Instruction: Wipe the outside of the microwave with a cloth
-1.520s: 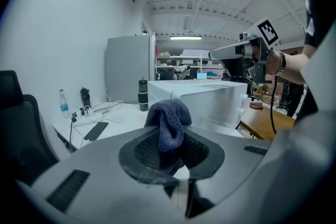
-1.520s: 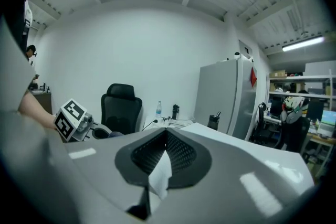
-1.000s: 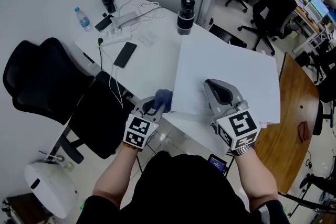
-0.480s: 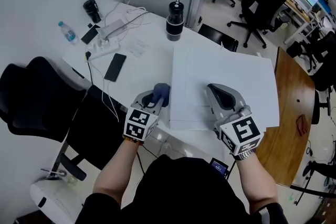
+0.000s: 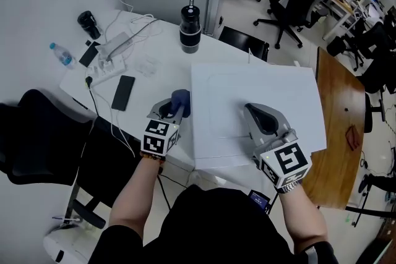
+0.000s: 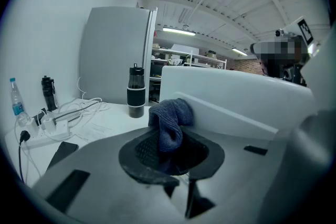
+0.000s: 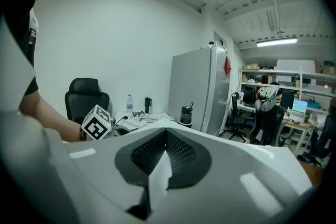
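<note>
Cloth [image 5: 181,99], dark blue and bunched, is pinched in the left claw [image 5: 171,109] so that a thick wad sticks out past the tips, which is what would meet the surface when wiping. The left claw's jaws are clamped on it with only a small gap, filled by the fabric. It is held low and alongside the left wall of the white microwave [image 5: 272,89], above the worktop [image 5: 154,68]. I take it that this side face is the one being wiped. From the left gripper view the wad sits just beside that wall, but I cannot tell for certain whether it is pressing on it or just off it.

The right claw [image 5: 257,113] lies on top of the microwave, near its front, probably to steady the box so that it does not slide under the wiping push. Its jaws seem to meet at the tips with nothing between them, and only a pale sliver of the microwave top shows through lower down.
</note>
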`<state>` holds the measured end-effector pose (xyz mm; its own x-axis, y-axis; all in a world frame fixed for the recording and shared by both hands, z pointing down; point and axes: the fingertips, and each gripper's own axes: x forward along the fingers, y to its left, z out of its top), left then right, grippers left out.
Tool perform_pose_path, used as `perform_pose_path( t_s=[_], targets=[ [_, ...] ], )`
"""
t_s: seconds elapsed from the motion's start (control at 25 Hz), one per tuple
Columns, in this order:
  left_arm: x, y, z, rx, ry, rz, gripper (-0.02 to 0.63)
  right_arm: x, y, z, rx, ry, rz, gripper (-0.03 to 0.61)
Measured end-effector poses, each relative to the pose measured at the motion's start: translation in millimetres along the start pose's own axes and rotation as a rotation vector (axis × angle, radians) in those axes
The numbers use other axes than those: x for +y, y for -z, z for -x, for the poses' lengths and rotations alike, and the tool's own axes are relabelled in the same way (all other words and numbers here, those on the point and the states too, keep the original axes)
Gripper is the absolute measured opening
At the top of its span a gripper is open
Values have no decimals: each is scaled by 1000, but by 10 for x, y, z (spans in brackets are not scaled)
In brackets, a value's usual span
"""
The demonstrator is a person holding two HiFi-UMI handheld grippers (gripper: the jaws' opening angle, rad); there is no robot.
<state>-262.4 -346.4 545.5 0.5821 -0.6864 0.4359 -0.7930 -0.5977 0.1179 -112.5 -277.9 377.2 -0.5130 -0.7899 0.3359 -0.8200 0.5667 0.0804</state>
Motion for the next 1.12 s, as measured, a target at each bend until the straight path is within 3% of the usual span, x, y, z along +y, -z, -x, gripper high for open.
perform_pose_path(
  t_s=[0.68, 1.12],
  targets=[
    [382, -123, -414, 52, -50, -4, 66, -265, 126, -4, 7, 69, -54, 2],
    [381, -382, -90, 1, -113, 1, 66, -345, 152, 331, -17, 103, -73, 2]
  ],
)
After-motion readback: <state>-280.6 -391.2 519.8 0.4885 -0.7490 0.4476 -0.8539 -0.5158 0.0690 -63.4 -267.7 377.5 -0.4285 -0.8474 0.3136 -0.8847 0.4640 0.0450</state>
